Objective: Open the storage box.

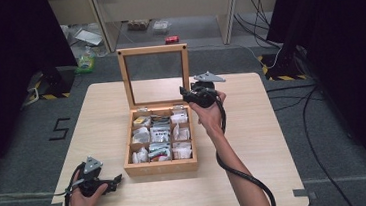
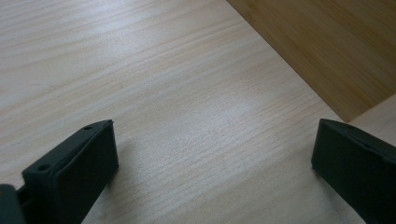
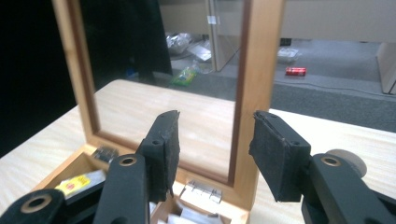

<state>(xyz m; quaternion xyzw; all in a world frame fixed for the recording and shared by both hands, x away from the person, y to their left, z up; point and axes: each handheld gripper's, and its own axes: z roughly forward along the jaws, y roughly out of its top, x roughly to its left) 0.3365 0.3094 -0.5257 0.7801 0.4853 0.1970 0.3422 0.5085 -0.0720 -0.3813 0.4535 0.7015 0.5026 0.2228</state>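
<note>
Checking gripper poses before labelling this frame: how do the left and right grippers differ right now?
The left gripper sits low at the table's near-left corner, beside the wooden box; the right gripper is raised at the upright glass lid's right frame edge. The left gripper's fingers gape wide over bare tabletop; the right gripper's fingers stand closer together, straddling that frame edge, apparently without touching. Both are open and hold nothing.
</note>
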